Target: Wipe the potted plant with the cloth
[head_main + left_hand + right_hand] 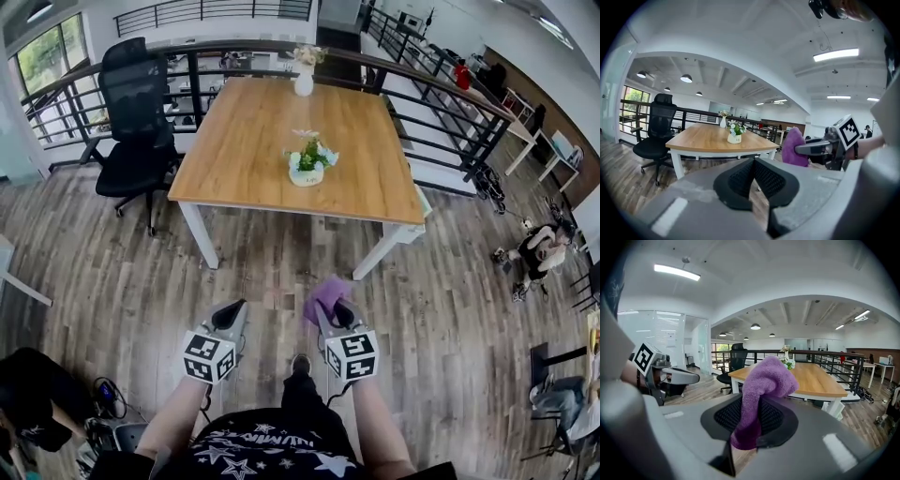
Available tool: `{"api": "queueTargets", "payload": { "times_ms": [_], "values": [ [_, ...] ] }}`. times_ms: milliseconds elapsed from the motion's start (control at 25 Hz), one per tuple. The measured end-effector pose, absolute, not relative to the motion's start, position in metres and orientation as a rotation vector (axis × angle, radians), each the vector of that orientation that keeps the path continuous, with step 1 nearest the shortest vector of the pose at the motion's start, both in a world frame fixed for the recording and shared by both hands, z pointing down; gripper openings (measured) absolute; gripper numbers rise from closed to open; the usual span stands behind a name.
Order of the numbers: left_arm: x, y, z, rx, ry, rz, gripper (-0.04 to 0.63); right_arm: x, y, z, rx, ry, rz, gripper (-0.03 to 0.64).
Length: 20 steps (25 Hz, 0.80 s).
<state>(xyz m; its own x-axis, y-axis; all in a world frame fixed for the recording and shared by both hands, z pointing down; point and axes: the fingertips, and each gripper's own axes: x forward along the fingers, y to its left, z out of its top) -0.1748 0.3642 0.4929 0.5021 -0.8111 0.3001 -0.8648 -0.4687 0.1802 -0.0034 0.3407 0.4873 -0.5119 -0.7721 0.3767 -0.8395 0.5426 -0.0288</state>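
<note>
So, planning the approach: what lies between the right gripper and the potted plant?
Head view: only bare wood floor, then the table's near edge and open tabletop, between right gripper and potted plant.

the head view looks from above, forward and steeply down; the left claw (232,312) and the right claw (336,309) are near at its bottom, the counter (253,141) well ahead; the left gripper view and the right gripper view each look low along their own jaws toward that counter; all three share the counter; each gripper view catches the other claw at its side.
</note>
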Motion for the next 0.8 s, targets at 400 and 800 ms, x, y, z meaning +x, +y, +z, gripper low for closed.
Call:
{"api": "queueTargets", "payload": {
  "times_ms": [400, 800],
  "values": [
    [-0.138, 0.28, 0.495, 2.391, -1.471, 0.258, 0.002, 0.044, 0.242, 0.493, 1.292, -2.465, 0.319, 0.087],
    [-0.099, 0.216, 0.482, 2.397, -1.524, 0.249, 0.002, 0.078, 0.178, 0.482, 1.238, -2.501, 0.278, 0.087]
  ]
}}
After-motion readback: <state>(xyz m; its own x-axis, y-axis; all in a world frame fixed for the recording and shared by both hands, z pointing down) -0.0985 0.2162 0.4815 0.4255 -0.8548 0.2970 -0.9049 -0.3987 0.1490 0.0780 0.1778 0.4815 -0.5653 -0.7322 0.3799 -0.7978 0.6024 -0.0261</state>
